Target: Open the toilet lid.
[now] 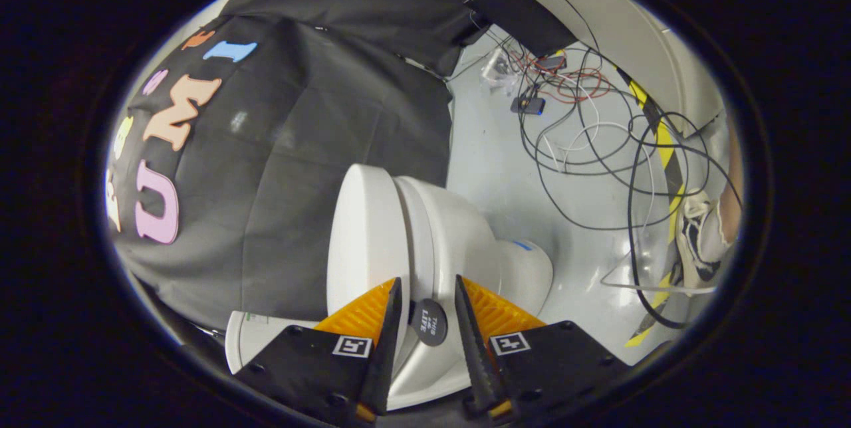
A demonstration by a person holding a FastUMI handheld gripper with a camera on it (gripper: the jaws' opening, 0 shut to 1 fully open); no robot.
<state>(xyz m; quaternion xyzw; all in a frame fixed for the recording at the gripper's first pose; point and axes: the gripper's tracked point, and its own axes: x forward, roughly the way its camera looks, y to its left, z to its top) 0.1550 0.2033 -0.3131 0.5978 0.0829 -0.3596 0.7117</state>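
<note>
The gripper (427,295) is spread apart right now, fingers not clamped on anything. Between them sits a small dark round tag (429,322) stuck on the edge of the toilet (465,235), and neither finger seems to press on it, though it's tight on both sides so contact is hard to rule out.

The whole view is rolled sideways, so the toilet looks tipped over. Its white lid (362,228) is just ahead of the fingers and stands slightly apart from the seat (415,215), with a thin gap showing between the two. Whether that counts as properly up or just cracked, can't tell from this angle. The bowl bulges out beyond the seat, with a little blue mark (523,245) on it.

Black cloth wall (319,115) is behind the lid. The pale floor (492,149) beyond the toilet has a messy tangle of cables (585,122), plus a yellow-and-black striped tape (665,149). A person's shoe (695,242) stands near that tape.
</note>
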